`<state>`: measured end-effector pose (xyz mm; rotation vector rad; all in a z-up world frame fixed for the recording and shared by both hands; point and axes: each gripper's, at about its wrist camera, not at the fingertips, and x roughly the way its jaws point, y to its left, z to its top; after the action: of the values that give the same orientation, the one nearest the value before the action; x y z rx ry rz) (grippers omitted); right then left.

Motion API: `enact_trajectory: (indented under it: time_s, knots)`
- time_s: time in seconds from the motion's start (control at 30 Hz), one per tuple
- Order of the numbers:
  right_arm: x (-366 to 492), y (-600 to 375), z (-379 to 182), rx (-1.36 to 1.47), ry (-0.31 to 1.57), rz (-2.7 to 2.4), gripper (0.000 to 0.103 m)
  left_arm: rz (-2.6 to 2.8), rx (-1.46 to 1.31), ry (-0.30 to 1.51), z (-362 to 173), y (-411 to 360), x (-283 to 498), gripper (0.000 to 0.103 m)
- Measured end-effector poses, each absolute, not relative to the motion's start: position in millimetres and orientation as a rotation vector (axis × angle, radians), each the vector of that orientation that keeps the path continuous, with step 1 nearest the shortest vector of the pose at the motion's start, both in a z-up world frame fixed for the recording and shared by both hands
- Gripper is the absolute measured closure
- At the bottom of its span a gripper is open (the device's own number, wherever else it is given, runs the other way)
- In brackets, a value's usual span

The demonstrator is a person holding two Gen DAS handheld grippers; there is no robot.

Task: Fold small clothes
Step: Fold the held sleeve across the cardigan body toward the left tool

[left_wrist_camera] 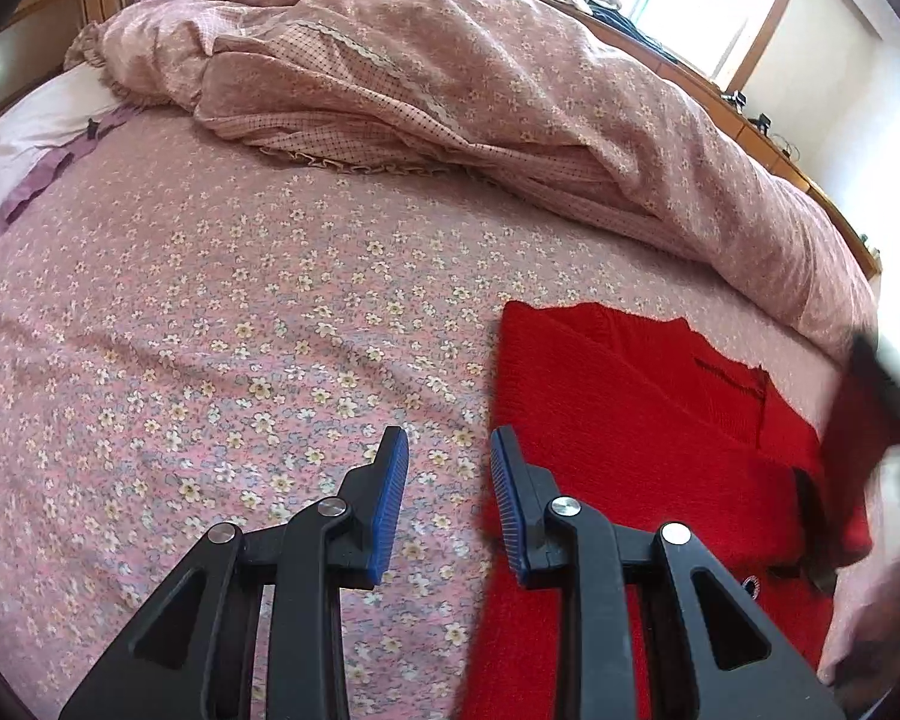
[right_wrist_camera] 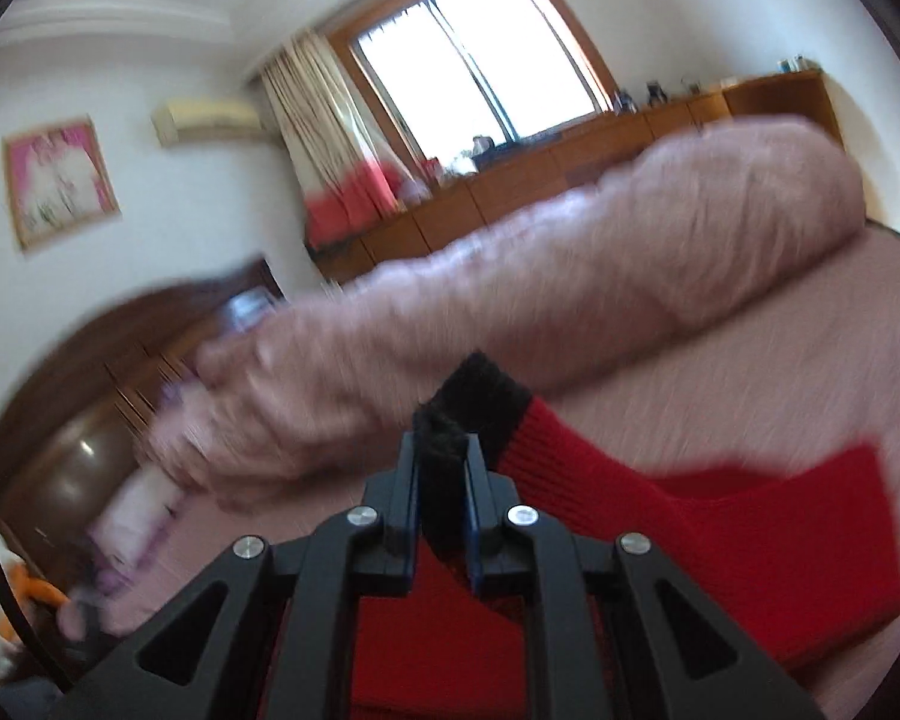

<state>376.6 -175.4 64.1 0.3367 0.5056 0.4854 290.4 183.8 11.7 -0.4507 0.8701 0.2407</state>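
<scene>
The right gripper [right_wrist_camera: 442,459] pinches the black cuff [right_wrist_camera: 480,396] of the red sweater [left_wrist_camera: 630,420] lying near the bed's [left_wrist_camera: 210,330] right edge, while the left gripper [left_wrist_camera: 447,450], narrowly parted and empty, hovers over its left edge beside open sheet.

A wide bed [left_wrist_camera: 222,324] in a pink flowered sheet carries everything. A rumpled pink quilt [left_wrist_camera: 450,96] is heaped toward twelve o'clock, a red sweater [left_wrist_camera: 630,420] lies flat at four (one sleeve lifted), and a white pillow [left_wrist_camera: 36,120] sits at ten.
</scene>
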Motion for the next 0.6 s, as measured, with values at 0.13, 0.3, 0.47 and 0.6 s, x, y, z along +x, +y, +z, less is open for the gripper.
enact_trajectory:
  time_s: [0.13,0.3,0.47,0.6]
  knots:
    - [396.2,-109.0,-11.6,0.222,0.756,0.529,0.091,0.246,-0.431,0.858,14.8,186.7,287.9,0.081]
    - [387.1,-94.8,-16.4,0.148,0.748,0.524,0.091,0.238,-0.43,0.866,14.8,189.1,285.9,0.081]
    - [380.4,-82.6,27.7,0.156,0.629,0.573,0.091,0.237,-0.434,0.867,14.7,188.3,285.7,0.081]
    - [378.0,-52.1,35.4,0.12,0.61,0.58,0.091,0.231,-0.434,0.868,15.0,187.0,285.4,0.081]
